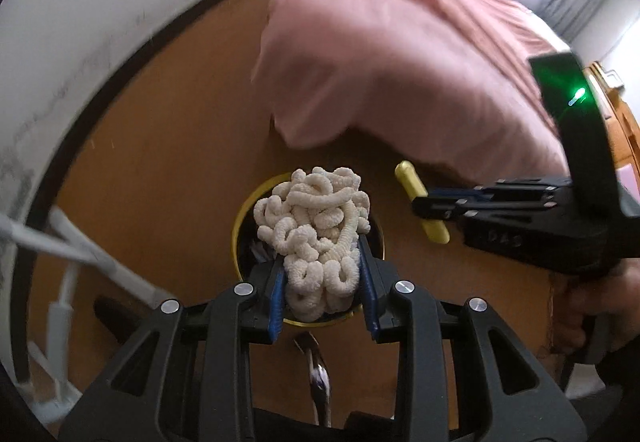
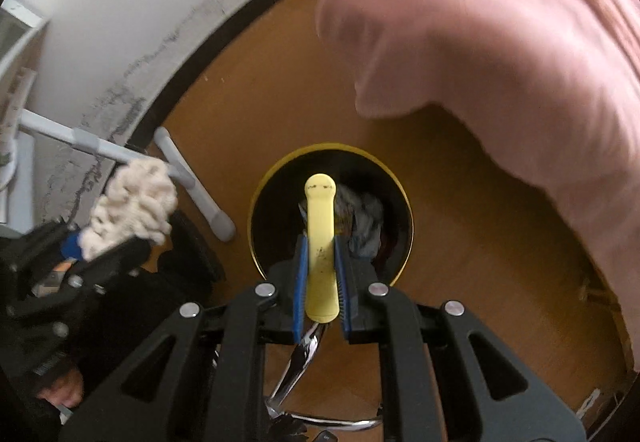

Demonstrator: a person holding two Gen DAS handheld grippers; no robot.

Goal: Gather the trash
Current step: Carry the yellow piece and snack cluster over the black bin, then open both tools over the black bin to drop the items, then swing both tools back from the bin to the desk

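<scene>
Wooden floor (image 2: 460, 250), round bin (image 2: 264, 197), knobbly cream tangle (image 1: 320, 238)

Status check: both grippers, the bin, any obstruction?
Left gripper shut on white curly clump. Right gripper shut on yellow stick. Both above open bin. Nothing blocking.

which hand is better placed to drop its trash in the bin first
Right, probably. The right tool holds the yellow plastic stick over the round black gold-rimmed bin; the left tool holds the white curly cloth clump nearer its rim.
</scene>
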